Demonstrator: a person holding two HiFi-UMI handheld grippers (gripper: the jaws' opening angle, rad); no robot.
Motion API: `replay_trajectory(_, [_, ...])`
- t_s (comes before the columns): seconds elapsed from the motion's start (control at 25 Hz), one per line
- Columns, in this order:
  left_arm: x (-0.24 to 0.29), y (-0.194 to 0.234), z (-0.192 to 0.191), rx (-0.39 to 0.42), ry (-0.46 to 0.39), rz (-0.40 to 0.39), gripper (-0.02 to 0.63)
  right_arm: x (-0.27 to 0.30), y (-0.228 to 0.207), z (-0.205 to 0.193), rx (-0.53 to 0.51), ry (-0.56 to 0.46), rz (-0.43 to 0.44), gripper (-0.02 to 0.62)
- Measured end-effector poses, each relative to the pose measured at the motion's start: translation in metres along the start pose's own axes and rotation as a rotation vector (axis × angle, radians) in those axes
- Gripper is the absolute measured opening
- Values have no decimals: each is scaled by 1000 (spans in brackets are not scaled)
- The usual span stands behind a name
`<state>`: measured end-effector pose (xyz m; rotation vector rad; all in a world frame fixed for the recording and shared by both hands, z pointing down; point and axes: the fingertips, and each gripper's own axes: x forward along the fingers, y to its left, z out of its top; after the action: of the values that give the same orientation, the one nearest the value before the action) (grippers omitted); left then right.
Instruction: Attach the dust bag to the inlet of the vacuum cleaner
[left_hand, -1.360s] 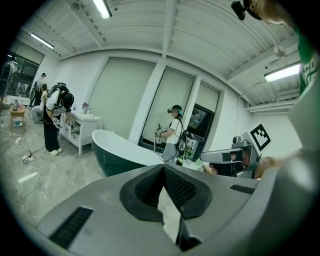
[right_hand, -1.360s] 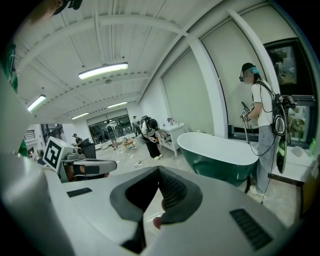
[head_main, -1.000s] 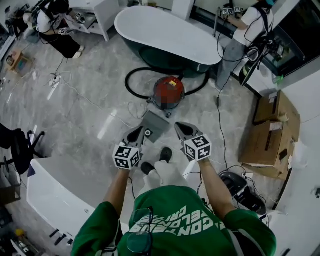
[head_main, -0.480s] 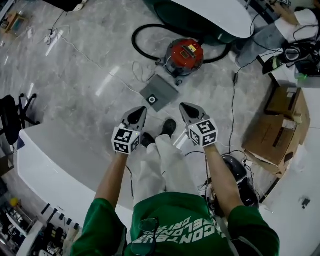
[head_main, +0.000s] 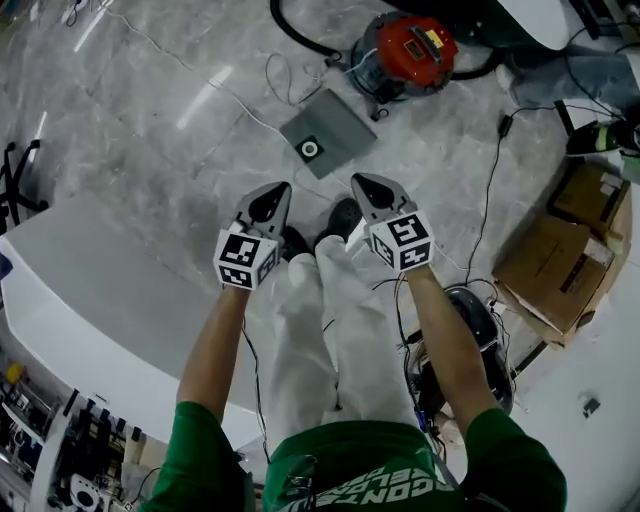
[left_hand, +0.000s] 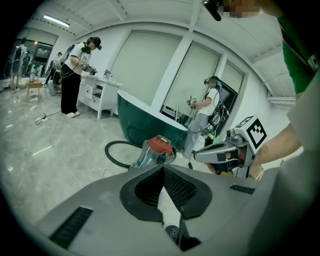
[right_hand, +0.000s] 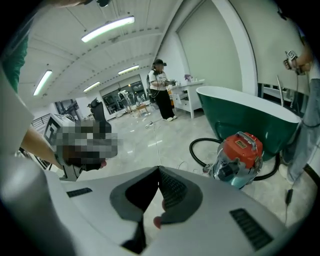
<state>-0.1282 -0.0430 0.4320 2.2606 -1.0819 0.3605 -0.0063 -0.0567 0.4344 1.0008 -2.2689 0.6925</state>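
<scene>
Approach stage: we held the left gripper (head_main: 272, 195) and right gripper (head_main: 368, 190) pressed together and empty, the dust bag (head_main: 328, 132) lying on the floor (head_main: 150, 120) just ahead, the vacuum cleaner (head_main: 405, 50) beyond; next, presumably, opening to grasp the bag.

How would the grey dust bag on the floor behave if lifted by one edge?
The dust bag lies flat and thin, so it is probably light and may sag. Its ringed collar looks stiffer, likely the firmer grip.

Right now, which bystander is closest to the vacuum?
The person in grey trousers, beside the green tub, just behind the vacuum. The other person stands far off at the white cabinet.
</scene>
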Motion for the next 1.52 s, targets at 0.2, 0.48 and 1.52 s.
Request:
replay_trajectory(0.2, [23, 31, -51, -18, 7, 8, 5, 54, 1, -41, -25, 29, 21, 8])
replay_trajectory(0.48, [61, 77, -120, -27, 15, 13, 5, 125, -5, -105, -81, 73, 53, 8])
replay_trajectory(1.52, [286, 183, -436, 193, 166, -306, 5, 382, -86, -402, -129, 46, 63, 9])
